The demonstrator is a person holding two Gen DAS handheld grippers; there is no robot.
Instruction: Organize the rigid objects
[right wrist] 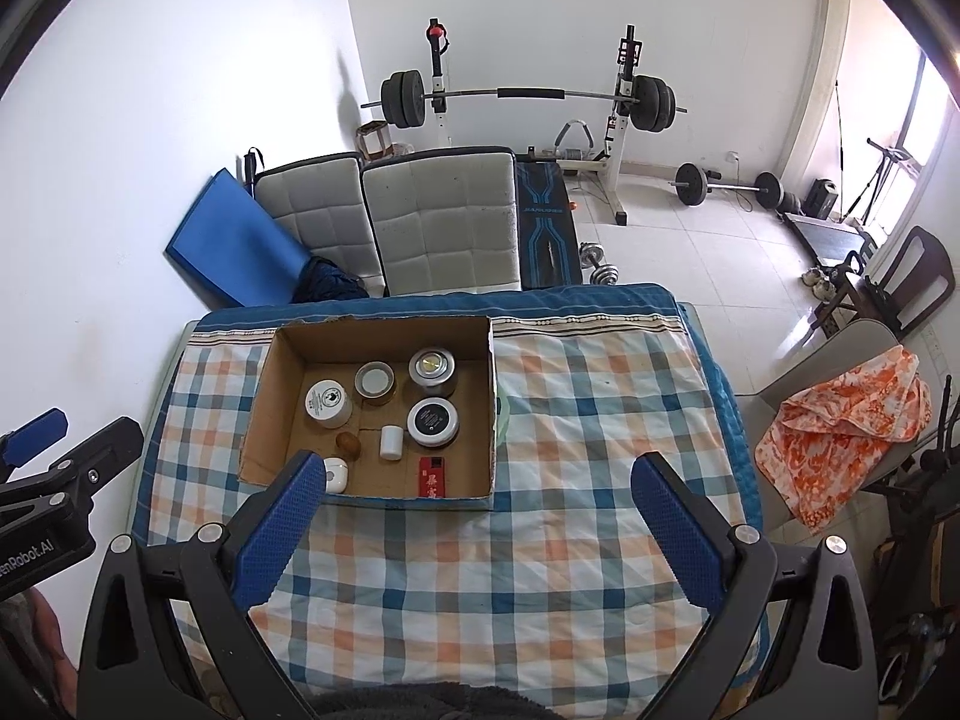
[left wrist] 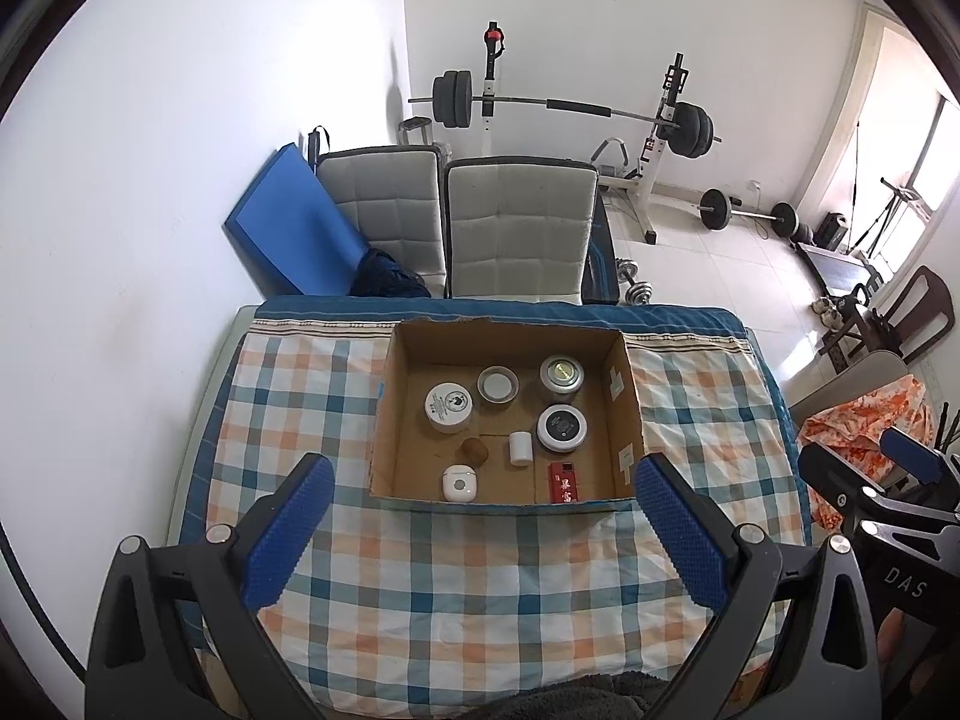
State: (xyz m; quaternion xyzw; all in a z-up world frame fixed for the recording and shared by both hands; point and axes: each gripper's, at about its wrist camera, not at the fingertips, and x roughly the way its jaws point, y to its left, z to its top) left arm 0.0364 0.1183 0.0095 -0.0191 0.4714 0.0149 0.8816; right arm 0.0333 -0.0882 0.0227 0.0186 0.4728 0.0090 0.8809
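An open cardboard box (left wrist: 627,402) (right wrist: 264,414) stands on the checked tablecloth at the far side of the table. Inside it lie several small items: a white round tin (left wrist: 447,406), a tape roll (left wrist: 497,384), a metal-lidded jar (left wrist: 561,374), a black-lidded jar (left wrist: 561,426), a small white cylinder (left wrist: 520,447), a brown knob (left wrist: 473,449), a white earbud case (left wrist: 459,482) and a red box (left wrist: 563,482). My left gripper (left wrist: 483,477) is open and empty, above the cloth before the box. My right gripper (right wrist: 480,474) is open and empty, right of the box front.
Two padded chairs (left wrist: 516,228) stand behind the table, with a blue mat (left wrist: 288,228) against the wall. A barbell rack (left wrist: 570,108) and weights stand on the tiled floor. A chair with orange cloth (right wrist: 840,426) is at the right.
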